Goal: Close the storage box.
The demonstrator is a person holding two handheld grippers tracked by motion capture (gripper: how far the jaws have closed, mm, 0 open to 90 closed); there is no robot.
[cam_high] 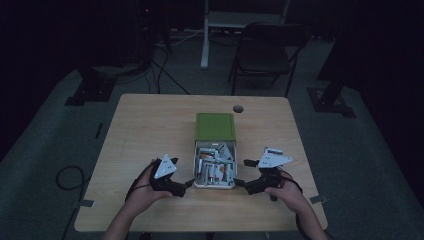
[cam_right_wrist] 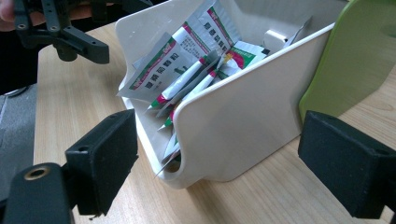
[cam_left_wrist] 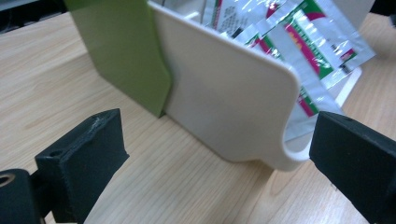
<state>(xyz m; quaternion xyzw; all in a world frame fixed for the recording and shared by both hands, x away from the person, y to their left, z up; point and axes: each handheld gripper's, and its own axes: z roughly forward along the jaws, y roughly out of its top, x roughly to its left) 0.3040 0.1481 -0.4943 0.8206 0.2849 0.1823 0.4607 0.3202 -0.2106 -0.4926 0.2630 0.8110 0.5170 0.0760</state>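
Both grippers stand wide open and hold nothing. The left gripper (cam_high: 186, 184) rests low on the table (cam_high: 145, 125) just beside the left wall of the white drawer (cam_high: 214, 184), its blocky black jaws spread far apart; in the left gripper view (cam_left_wrist: 219, 163) the far jaw sits close against the rounded front corner of that wall, though contact cannot be made out. The right gripper (cam_high: 242, 174) mirrors it on the other side of the drawer, jaws equally spread, and the right gripper view (cam_right_wrist: 219, 172) shows the drawer's curved front corner lying between them without either jaw touching it. The drawer is smooth, glossy white plastic with rounded corners and a scooped cut-out at the front edge, pulled partway out of a matte green sleeve (cam_high: 215, 126) that sits near the middle of the table. Inside lie crinkled, shiny foil sachets (cam_right_wrist: 187, 60) printed in white, green and red, stacked loosely and tilted at angles, some poking above the rim. The jaws have a rough, foam-like black surface. The table top is pale wood-grain laminate with a round cable hole (cam_high: 238, 108) near its far edge.
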